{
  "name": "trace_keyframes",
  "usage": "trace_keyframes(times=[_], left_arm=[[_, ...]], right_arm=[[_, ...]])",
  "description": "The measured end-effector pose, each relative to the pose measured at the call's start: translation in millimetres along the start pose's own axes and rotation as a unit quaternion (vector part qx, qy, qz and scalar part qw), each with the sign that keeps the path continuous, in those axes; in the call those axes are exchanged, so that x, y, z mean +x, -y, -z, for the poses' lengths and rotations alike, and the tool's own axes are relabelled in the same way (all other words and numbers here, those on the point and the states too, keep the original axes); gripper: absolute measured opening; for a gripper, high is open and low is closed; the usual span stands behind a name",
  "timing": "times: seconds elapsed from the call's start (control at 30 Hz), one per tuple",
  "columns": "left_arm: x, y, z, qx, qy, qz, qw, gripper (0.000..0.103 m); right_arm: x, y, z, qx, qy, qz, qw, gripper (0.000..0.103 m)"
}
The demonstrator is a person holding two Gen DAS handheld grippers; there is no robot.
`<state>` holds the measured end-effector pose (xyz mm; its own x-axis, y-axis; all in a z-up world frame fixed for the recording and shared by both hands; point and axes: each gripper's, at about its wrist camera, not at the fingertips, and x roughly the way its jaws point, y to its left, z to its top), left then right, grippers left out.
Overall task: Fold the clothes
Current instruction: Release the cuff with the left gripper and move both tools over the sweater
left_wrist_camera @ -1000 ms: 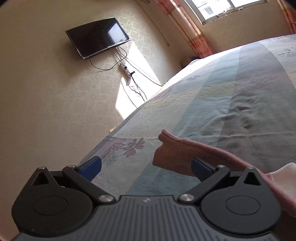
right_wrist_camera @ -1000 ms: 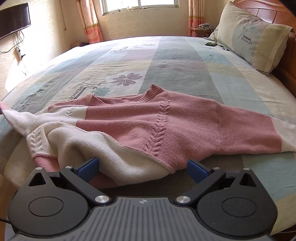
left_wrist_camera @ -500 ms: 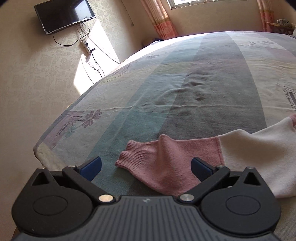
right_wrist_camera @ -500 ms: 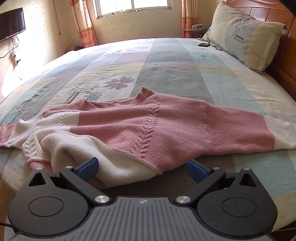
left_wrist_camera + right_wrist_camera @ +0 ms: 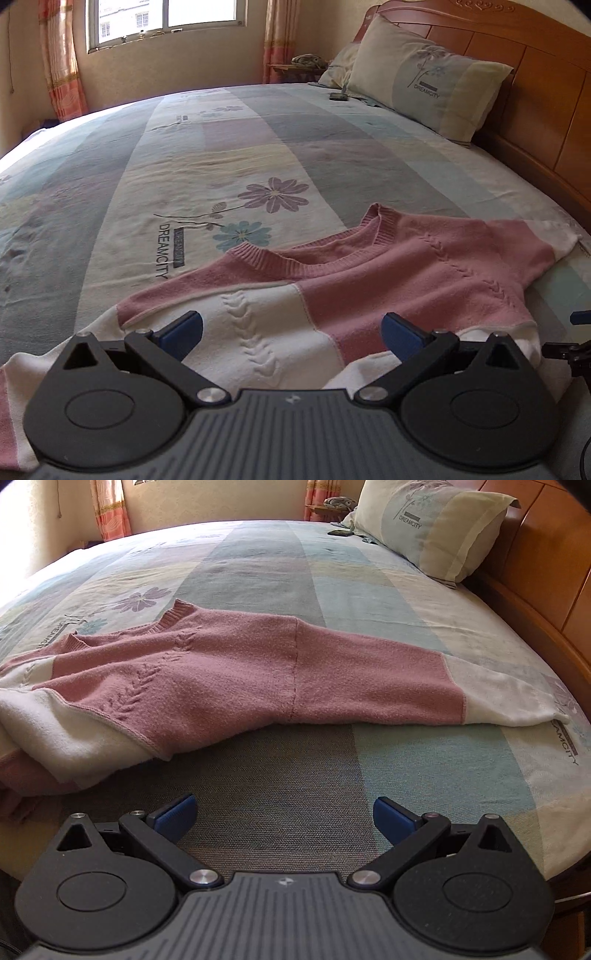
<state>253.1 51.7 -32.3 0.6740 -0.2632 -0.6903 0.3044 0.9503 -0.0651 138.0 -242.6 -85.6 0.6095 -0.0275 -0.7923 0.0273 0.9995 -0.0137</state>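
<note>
The left gripper (image 5: 291,330), blue fingers (image 5: 183,328) spread wide, hangs over the cream panel of a pink-and-cream sweater (image 5: 388,280) lying rumpled across the near side of a patchwork bed (image 5: 221,155); the right gripper (image 5: 284,814), fingers (image 5: 393,818) equally spread, hovers above bare sheet just short of the sweater (image 5: 229,679). A pillow (image 5: 436,520) leans on the wooden headboard (image 5: 535,96), with a small dark object (image 5: 339,97) lying on the sheet nearby

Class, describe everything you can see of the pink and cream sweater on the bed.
The pink and cream knitted sweater lies spread, slightly rumpled, on the patchwork floral bedsheet. It has a ribbed V-neck, leaf-stitch columns down its front, and a pink sleeve ending in cream, stretched toward the bed edge. Neither pair of tongs grips it.
</note>
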Motion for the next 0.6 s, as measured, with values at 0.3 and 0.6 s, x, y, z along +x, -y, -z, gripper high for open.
trace_keyframes(times=[0.3,0.6], left_arm=[[76,-10,4,-0.075,-0.083,0.002,0.9937,0.102],[87,-4,7,-0.017,-0.083,-0.018,0.9962,0.102]], right_arm=[[17,7,15,0.027,-0.017,-0.017,0.999,0.103],[16,9,23,0.026,0.012,-0.015,0.999,0.103]])
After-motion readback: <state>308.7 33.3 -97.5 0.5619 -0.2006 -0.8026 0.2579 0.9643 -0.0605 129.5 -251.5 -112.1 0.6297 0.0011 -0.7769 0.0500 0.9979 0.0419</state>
